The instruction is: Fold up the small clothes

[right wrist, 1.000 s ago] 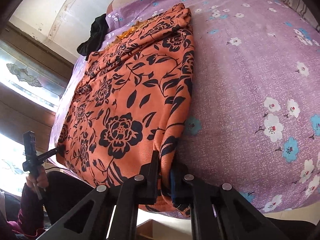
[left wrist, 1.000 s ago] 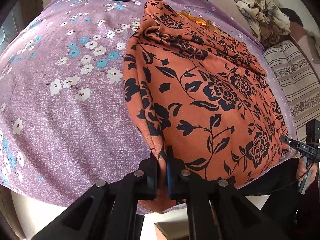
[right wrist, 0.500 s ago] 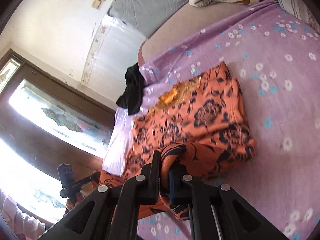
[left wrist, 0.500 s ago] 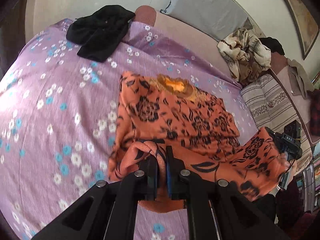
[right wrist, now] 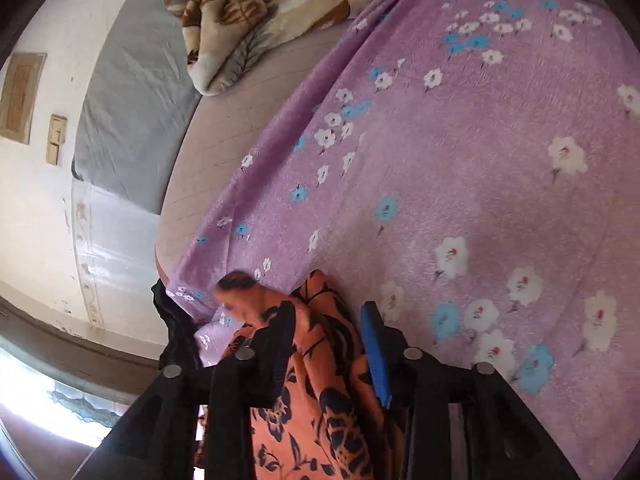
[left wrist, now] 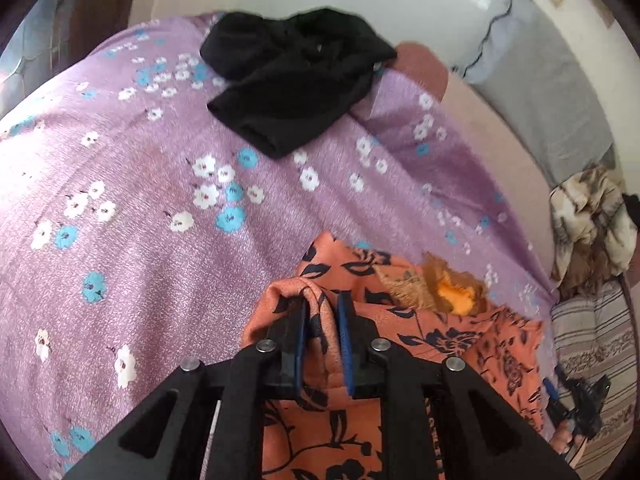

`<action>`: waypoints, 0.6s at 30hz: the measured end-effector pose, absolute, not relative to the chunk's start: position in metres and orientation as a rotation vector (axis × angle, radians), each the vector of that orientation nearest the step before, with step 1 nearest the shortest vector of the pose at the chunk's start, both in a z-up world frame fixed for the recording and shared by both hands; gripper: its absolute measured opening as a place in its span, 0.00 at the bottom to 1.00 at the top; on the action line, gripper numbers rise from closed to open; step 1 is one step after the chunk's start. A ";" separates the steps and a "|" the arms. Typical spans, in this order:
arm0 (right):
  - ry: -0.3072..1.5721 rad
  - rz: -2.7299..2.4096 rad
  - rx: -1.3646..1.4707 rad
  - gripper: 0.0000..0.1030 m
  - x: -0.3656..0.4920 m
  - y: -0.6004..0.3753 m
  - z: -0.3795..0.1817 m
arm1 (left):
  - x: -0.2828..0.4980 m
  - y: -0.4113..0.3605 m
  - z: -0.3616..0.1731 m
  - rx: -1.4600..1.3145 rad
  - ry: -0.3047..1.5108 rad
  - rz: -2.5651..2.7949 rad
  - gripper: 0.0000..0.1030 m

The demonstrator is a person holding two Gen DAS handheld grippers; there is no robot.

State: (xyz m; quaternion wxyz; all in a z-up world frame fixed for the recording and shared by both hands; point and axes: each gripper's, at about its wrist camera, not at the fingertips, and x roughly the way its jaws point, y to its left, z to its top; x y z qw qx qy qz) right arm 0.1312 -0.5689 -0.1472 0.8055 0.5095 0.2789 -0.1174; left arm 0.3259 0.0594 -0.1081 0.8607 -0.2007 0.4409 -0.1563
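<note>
The orange floral garment [left wrist: 420, 336] lies bunched on the bed, over a purple bedsheet [left wrist: 160, 208] printed with white and blue flowers. Its near edge is folded up toward the yellow-orange neckline [left wrist: 452, 292], which peeks out of the folds.

The left tool [left wrist: 322, 312] points down at the bed with a ridge of the orange cloth standing between its 2 fingers. Its jaws are opening: a gap shows beside the right blue pad, so the cloth sits loose rather than pinched.

The right tool [right wrist: 328, 320] is likewise opening, its 2 fingers spread wider, with a hump of the same garment [right wrist: 320, 380] lying between them. The blue pad on the right stands clear of the fabric.

A black garment [left wrist: 296, 80] lies crumpled at the far edge of the bed, well apart from the orange one. A brown-and-cream blanket [right wrist: 256, 12] is heaped beyond the sheet, near a grey pillow [right wrist: 128, 128] against the wall. In the left wrist view, the other tool [left wrist: 576, 404] shows small at the lower right.
</note>
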 end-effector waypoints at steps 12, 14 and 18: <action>0.929 0.149 0.531 0.38 0.184 -0.349 -0.104 | 0.240 0.090 -0.107 -0.357 0.930 -0.018 0.80; 0.988 0.217 0.460 0.38 0.207 -0.298 -0.114 | 0.248 0.088 -0.119 -0.282 0.991 0.053 0.80; 1.099 0.253 0.297 0.38 0.260 -0.214 -0.146 | 0.260 0.092 -0.140 -0.242 1.106 0.078 0.80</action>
